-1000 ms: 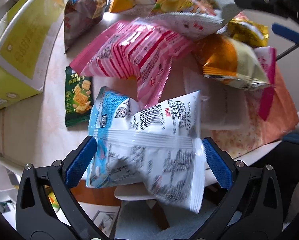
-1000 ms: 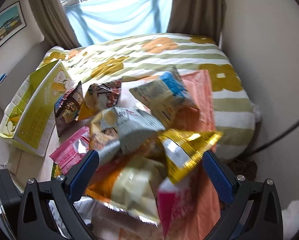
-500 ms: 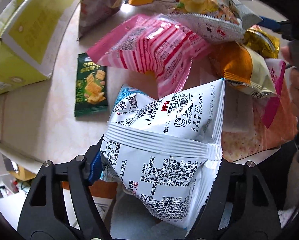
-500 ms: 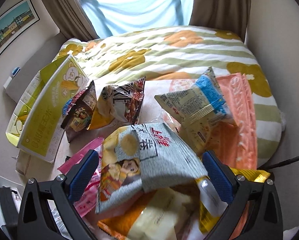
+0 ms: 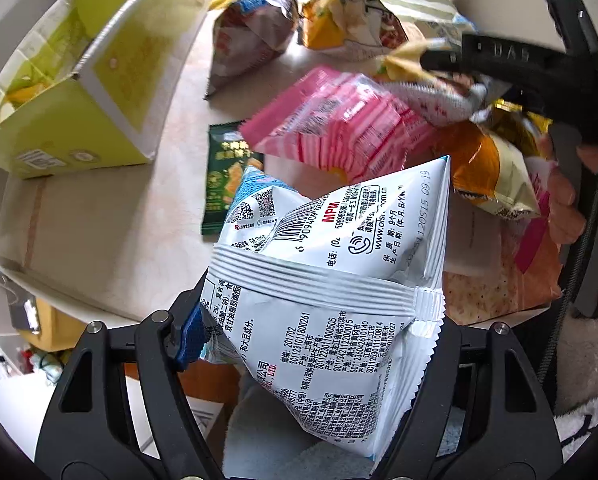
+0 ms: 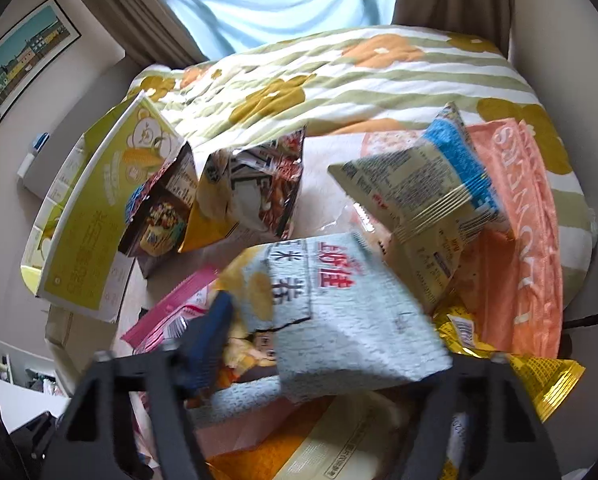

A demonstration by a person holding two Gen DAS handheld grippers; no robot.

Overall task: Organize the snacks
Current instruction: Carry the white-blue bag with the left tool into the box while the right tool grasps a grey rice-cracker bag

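My left gripper [image 5: 311, 332] is shut on a white snack bag [image 5: 339, 264] with a barcode and black print, held up above the beige table [image 5: 99, 220]. Its blue left pad [image 5: 189, 336] presses the bag's side; the right pad is hidden behind the bag. My right gripper [image 6: 331, 352] is closing on a pale blue chip bag [image 6: 351, 320] at the top of the snack pile. Its blue left pad [image 6: 215, 340] is against the bag, and the right finger is hidden. The left wrist view shows that gripper [image 5: 499, 64] on the same bag [image 5: 431, 96].
An open yellow-green carton [image 5: 111, 80] stands at the table's left. The pile holds a pink pack [image 5: 339, 128], a green cracker pack [image 5: 227, 176], an orange bag [image 5: 487, 168], a gold bag [image 6: 519, 372] and a beige-blue bag [image 6: 431, 192]. Beyond lies a striped quilt [image 6: 379, 72].
My left gripper shut on the white bag and lifted it off the table. My right gripper came down over the pile and its jaws drew in on the pale blue chip bag.
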